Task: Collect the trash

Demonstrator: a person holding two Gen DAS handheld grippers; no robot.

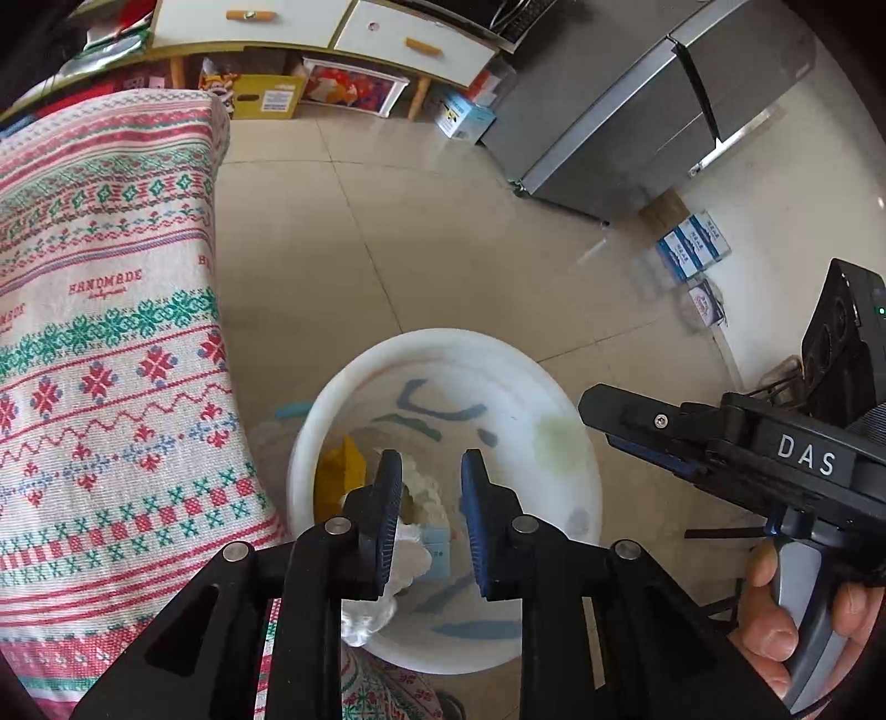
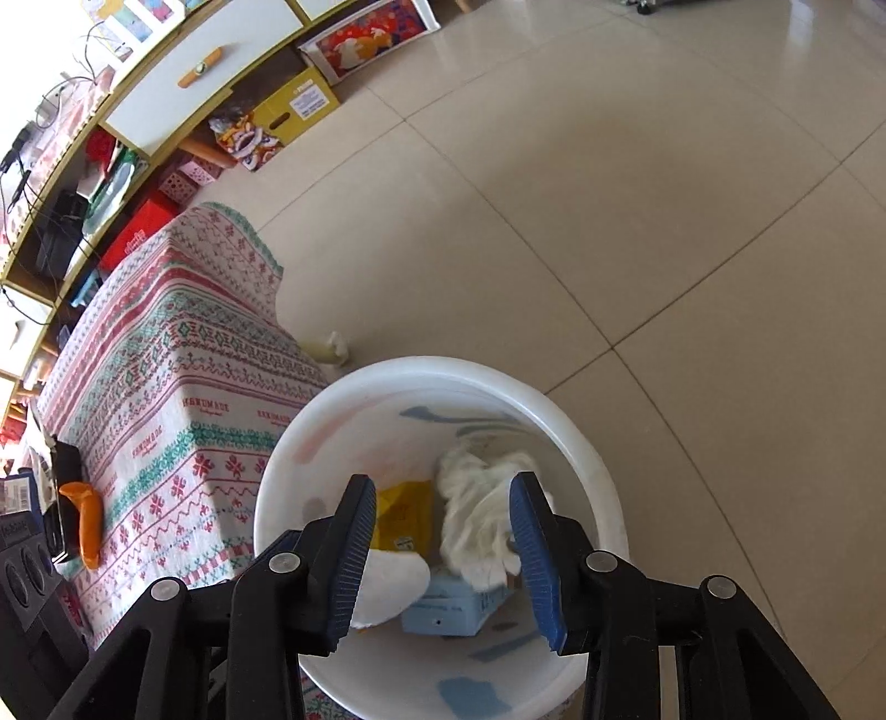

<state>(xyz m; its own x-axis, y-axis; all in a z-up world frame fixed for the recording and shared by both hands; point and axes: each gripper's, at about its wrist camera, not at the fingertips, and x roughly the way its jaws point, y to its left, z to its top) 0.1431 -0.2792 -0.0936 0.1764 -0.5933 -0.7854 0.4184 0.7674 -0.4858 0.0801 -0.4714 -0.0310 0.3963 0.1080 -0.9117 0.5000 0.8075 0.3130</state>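
Observation:
A white bin (image 1: 443, 339) (image 2: 443, 366) stands on the tile floor against a cloth-covered table. Inside lie a yellow wrapper (image 2: 407, 515) (image 1: 338, 471), a crumpled white tissue (image 2: 482, 515), a light blue box (image 2: 448, 606) (image 1: 434, 548) and a flat white paper (image 2: 390, 587). My left gripper (image 1: 429, 471) hangs open over the bin's mouth, with nothing between its pads. My right gripper (image 2: 443, 487) is also open above the bin, and the tissue lies below its gap. In the left wrist view a hand (image 1: 775, 615) holds the right gripper's black body (image 1: 720, 448) at the right.
The table's red and green patterned cloth (image 1: 111, 332) (image 2: 166, 387) hangs left of the bin. A small crumpled scrap (image 2: 335, 349) lies on the floor by the cloth's edge. A grey fridge (image 1: 637, 122), a low cabinet (image 1: 343, 27) and boxes line the far side.

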